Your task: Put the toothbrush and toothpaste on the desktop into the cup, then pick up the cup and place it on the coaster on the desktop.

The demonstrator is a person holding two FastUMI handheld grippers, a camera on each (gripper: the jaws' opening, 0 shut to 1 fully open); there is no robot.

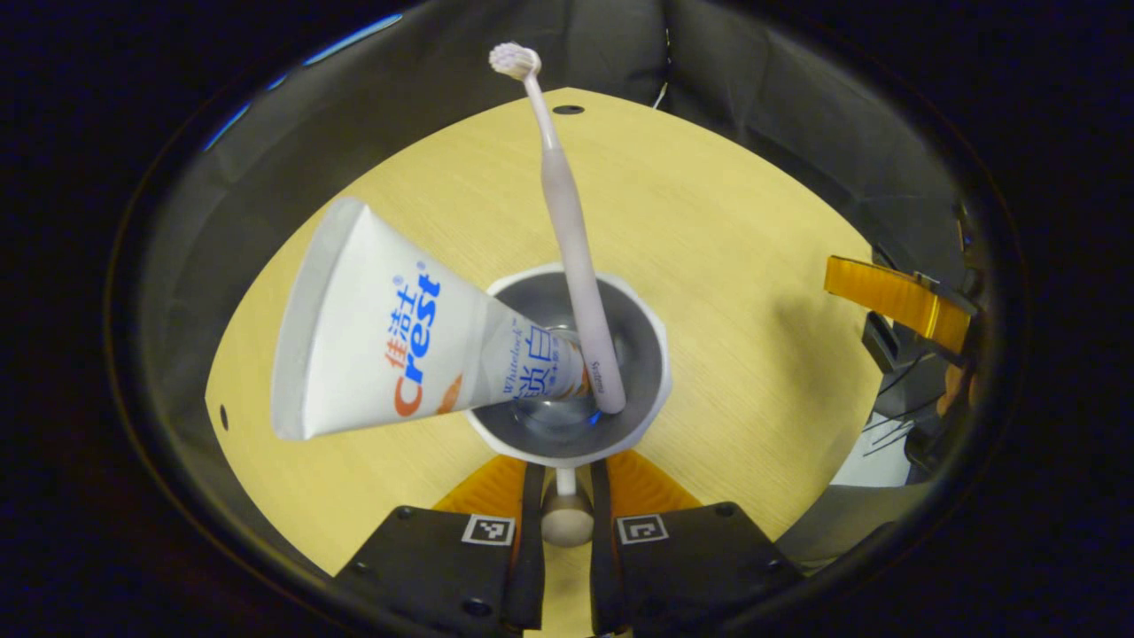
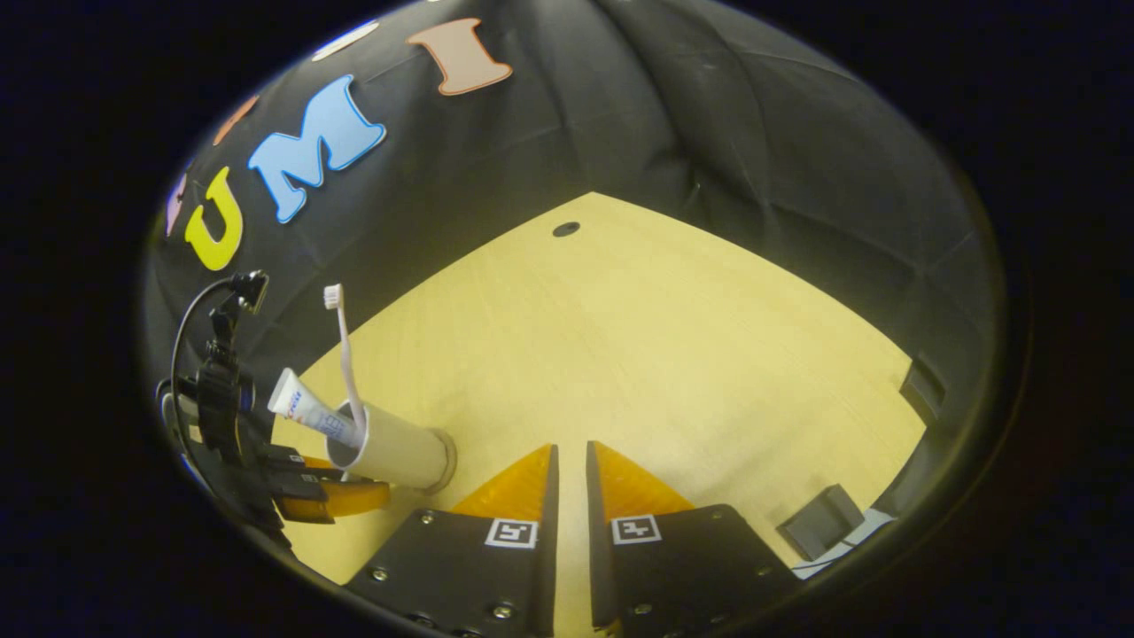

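Setting: pale wood table (image 1: 726,266) ringed by black cloth wall (image 2: 709,115).
Left tongs (image 1: 567,496): fingers close on either side of the cup's knobbed handle (image 1: 567,518); whether they press it, I cannot tell.
Cup (image 1: 567,372): white, just ahead of the left tongs, over the table's middle; in the right gripper view it is near the table's left edge.
Toothpaste (image 1: 372,328): cap end down in the cup, crimped end leaning out left.
Toothbrush (image 1: 571,239): handle in the cup, bristles up.
Right tongs (image 2: 567,478): fingers nearly together, nothing between them, over bare table, apart from the cup.
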